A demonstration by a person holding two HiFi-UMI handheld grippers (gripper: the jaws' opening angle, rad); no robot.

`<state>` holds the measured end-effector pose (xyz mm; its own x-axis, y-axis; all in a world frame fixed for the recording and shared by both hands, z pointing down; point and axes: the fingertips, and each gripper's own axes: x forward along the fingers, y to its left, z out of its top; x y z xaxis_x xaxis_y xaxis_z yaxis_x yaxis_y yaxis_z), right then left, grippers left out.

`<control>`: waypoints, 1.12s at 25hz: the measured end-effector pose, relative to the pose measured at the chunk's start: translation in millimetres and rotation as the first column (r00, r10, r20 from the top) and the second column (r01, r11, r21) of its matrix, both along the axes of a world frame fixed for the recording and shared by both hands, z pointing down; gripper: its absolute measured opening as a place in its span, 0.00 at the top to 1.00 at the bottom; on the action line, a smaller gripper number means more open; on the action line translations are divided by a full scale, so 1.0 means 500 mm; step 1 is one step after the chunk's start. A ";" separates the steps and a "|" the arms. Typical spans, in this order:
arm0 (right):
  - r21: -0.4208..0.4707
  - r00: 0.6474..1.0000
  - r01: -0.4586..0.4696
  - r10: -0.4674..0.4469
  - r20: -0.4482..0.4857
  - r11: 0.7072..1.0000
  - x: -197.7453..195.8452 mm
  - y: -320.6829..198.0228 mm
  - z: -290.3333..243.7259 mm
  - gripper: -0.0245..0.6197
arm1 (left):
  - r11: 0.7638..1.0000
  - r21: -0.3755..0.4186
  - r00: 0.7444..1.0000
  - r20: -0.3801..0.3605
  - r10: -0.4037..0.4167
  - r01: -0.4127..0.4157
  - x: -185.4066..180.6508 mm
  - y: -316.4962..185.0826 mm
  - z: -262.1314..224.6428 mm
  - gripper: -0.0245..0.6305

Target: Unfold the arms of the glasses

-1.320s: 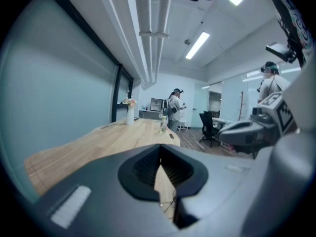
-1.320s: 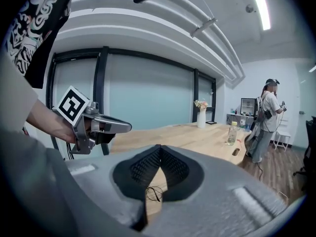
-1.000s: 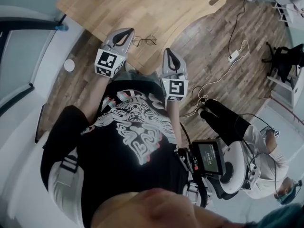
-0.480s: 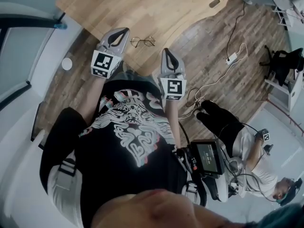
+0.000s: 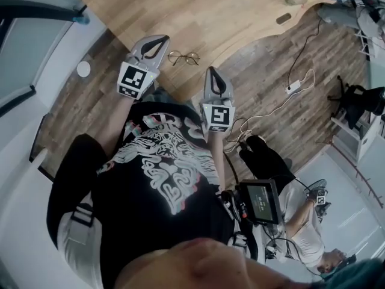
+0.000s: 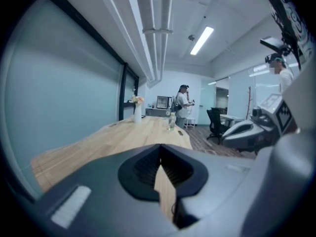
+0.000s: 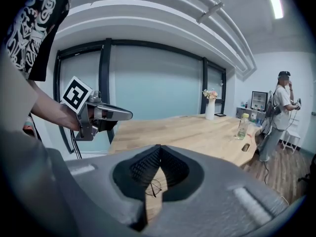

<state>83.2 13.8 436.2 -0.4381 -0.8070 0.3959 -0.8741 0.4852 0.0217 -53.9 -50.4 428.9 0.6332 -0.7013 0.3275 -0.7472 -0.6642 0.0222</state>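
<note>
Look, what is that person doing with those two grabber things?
A person holds a hand-held gripper in each hand at the edge of a wooden table. The left hand-held gripper and right hand-held gripper are both shut and empty. The glasses lie on the table between them, touched by neither.

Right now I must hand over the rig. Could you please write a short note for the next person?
Left gripper: fingers shut, holding nothing, just left of the glasses.
Right gripper: fingers shut, holding nothing, nearer the person and pointing toward the glasses.
The glasses lie on the wooden table, and neither gripper touches them.
Done: nothing yet.
Left: take hold of the glasses and unfold both arms.
</note>
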 end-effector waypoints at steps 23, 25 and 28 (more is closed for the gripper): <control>-0.125 0.983 0.172 -0.178 -0.039 0.977 -0.057 -0.040 0.136 0.96 | 0.981 -0.168 0.980 0.155 0.127 -0.100 0.020 0.051 0.194 0.98; -0.134 0.980 0.190 -0.197 -0.038 0.973 -0.064 -0.042 0.145 0.96 | 0.974 -0.210 0.978 0.173 0.119 -0.082 0.017 0.060 0.223 0.98; -0.150 0.973 0.222 -0.230 -0.038 0.963 -0.071 -0.050 0.163 0.96 | 0.965 -0.249 0.971 0.200 0.131 -0.079 0.019 0.068 0.260 0.98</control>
